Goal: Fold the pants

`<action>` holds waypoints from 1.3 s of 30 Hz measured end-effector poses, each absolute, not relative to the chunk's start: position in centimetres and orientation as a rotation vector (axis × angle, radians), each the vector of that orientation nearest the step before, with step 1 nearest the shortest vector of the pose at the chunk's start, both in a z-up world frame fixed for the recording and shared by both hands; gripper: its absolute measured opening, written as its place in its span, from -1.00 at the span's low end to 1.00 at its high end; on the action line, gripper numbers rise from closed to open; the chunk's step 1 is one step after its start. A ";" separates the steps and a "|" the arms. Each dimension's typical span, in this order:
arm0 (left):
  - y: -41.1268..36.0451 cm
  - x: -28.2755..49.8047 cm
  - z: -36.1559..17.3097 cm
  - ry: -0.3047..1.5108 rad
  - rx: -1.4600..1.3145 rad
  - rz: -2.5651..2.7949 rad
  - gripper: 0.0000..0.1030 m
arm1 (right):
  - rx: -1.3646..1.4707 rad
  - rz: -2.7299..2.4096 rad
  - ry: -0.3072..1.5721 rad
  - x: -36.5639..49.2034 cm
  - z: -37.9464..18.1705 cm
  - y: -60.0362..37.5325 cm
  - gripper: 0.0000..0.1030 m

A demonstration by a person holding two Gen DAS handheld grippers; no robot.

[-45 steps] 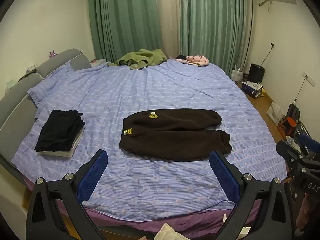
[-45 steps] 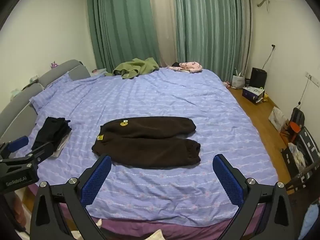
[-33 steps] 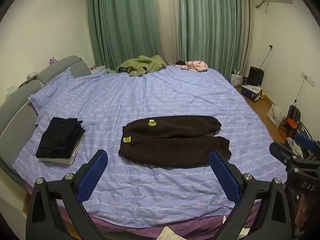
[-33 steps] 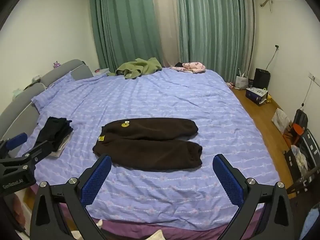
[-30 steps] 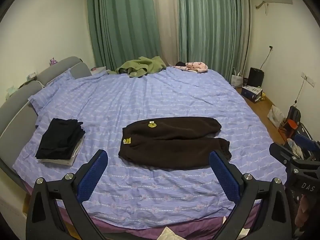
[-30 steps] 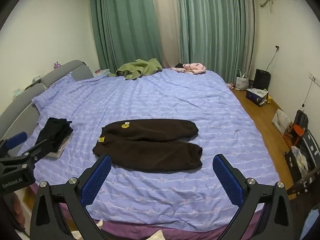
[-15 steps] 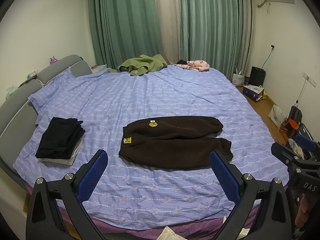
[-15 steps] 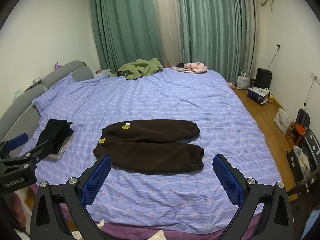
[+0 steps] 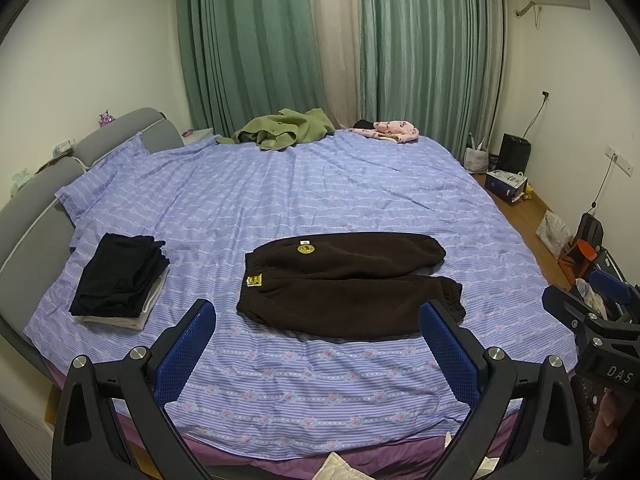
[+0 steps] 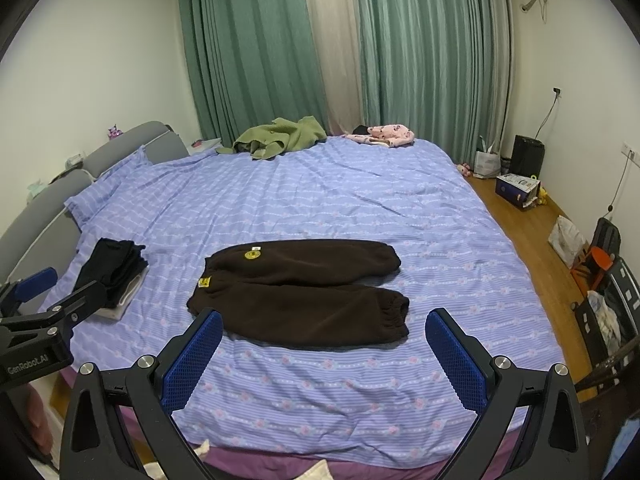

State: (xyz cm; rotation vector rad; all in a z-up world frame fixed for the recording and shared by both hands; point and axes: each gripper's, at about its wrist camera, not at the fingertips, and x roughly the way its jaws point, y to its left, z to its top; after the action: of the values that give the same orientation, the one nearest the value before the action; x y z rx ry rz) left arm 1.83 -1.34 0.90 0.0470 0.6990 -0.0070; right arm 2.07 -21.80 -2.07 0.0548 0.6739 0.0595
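A big bed (image 9: 360, 184) is seen, covered with a purple-blue striped sheet that has small wrinkles and little flower shapes. Its near edge is partly hidden behind the two claws, and its far corners are bent by the round lens. Green curtains (image 9: 248, 40) with long folds are hung behind the bed, with a pale strip between them.

The brown pants (image 9: 348, 284) are laid flat near the middle of the bed, closer to its near edge. They look soft and fuzzy. The waist is turned toward the grey headboard (image 9: 36, 208) and the two legs are stretched the other way, side by side. Two small yellow patches are seen by the waist; what is printed on them is too small to be read.

A stack of folded dark clothes (image 9: 120, 276) is set on the bed between the pants and the headboard. A crumpled green garment (image 9: 284, 132) and a pink one (image 9: 392, 130) are left at the far edge of the bed.

The left gripper (image 9: 320, 344) is held wide open above the near edge of the bed, and nothing is held in it. The right gripper (image 10: 324, 348) is spread wide too, with nothing held. Their blue pads are bumpy like a net.
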 end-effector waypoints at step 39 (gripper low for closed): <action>-2.2 2.8 -0.1 0.723 0.051 -0.021 1.00 | 0.079 0.055 0.700 2.6 -2.8 -22.3 1.00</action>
State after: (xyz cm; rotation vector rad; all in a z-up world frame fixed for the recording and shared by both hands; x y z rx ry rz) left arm 2.85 -2.19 -0.11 0.0510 0.7233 -0.0208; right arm 2.57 -22.34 -2.79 0.0793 0.6998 0.0546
